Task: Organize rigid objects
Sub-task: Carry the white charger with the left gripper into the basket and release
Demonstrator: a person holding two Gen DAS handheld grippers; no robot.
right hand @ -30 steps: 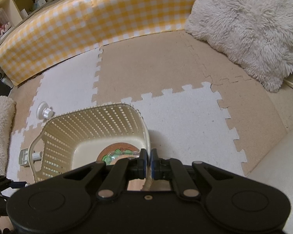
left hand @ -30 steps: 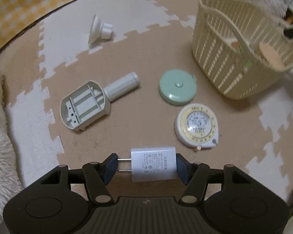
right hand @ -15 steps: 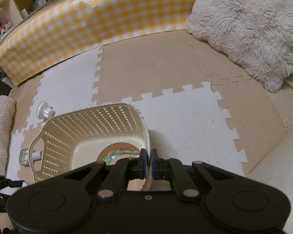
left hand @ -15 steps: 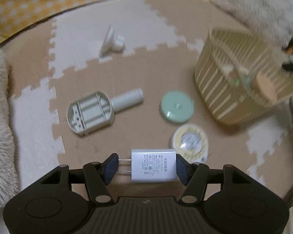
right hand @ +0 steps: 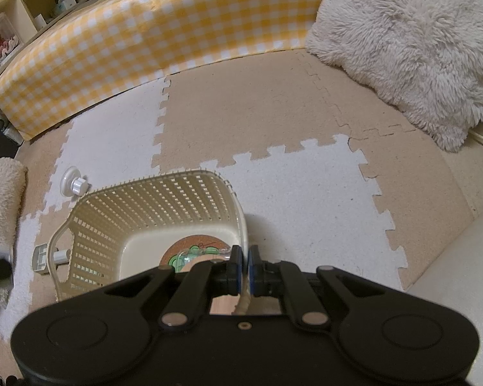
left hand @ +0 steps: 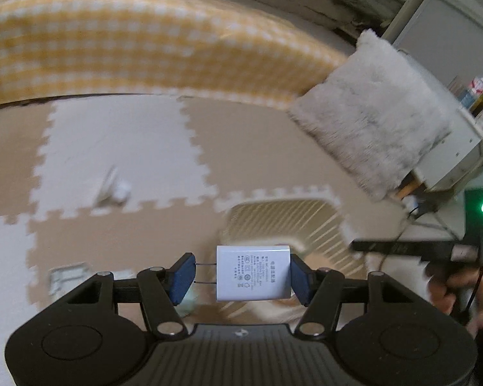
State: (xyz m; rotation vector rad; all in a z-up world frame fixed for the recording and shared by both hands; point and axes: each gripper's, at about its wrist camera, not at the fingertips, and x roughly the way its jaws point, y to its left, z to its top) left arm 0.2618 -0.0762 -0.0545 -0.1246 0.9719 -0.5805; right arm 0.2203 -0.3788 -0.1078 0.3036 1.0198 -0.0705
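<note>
My left gripper [left hand: 241, 278] is shut on a white charger plug [left hand: 252, 273]; one pad presses its prongs, the other its body. It hangs above the near side of the cream slotted basket [left hand: 283, 222], which is blurred here. My right gripper [right hand: 244, 268] is shut on the rim of the basket [right hand: 151, 199], and a hand [left hand: 450, 289] holds it at the right edge of the left wrist view. A round cork coaster [right hand: 193, 251] with a green print lies inside the basket. A white suction hook [right hand: 72, 185] and a grey-white handled tool [right hand: 43, 257] lie on the mat left of the basket.
Beige and white foam puzzle mats [right hand: 273, 112] cover the floor. A yellow checked bumper [right hand: 145, 41] runs along the back. A fluffy cushion [right hand: 409, 48] lies at the right, and a white shelf unit [left hand: 450, 148] stands behind it.
My left gripper has risen and tipped upward with the charger, swinging from the objects on the mat to over the basket. The two round tape measures have left its view. The right gripper has not moved.
</note>
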